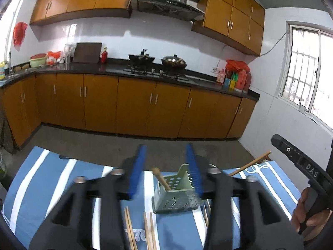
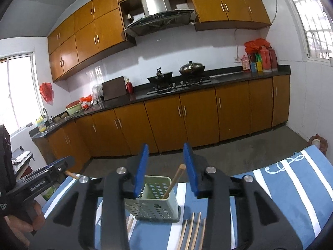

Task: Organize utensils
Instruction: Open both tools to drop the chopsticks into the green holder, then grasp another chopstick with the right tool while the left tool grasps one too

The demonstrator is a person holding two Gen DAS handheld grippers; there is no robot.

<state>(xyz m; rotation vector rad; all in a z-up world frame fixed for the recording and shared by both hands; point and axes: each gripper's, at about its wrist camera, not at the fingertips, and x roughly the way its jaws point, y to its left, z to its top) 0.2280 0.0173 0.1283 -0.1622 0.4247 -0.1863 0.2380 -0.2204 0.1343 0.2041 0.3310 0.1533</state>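
A pale green perforated utensil holder [image 1: 177,195] [image 2: 154,204] stands on a blue-and-white striped cloth [image 1: 52,179] [image 2: 291,191]. One wooden chopstick [image 1: 161,180] [image 2: 173,183] leans inside it. Several loose chopsticks [image 1: 130,229] [image 2: 192,231] lie on the cloth in front of it. My left gripper [image 1: 165,145] hovers just short of the holder, blue pads apart with nothing between them. My right gripper [image 2: 166,144] hangs over the same holder, also open and holding nothing. Another wooden stick [image 1: 249,164] rises at the right, its lower end hidden.
A hand [image 1: 299,214] grips the right gripper's black handle [image 1: 308,170] at the frame's edge. Beyond the table's far edge lie bare grey floor [image 1: 166,145] and orange kitchen cabinets [image 1: 135,104] under a dark counter with a stove and woks [image 1: 173,62].
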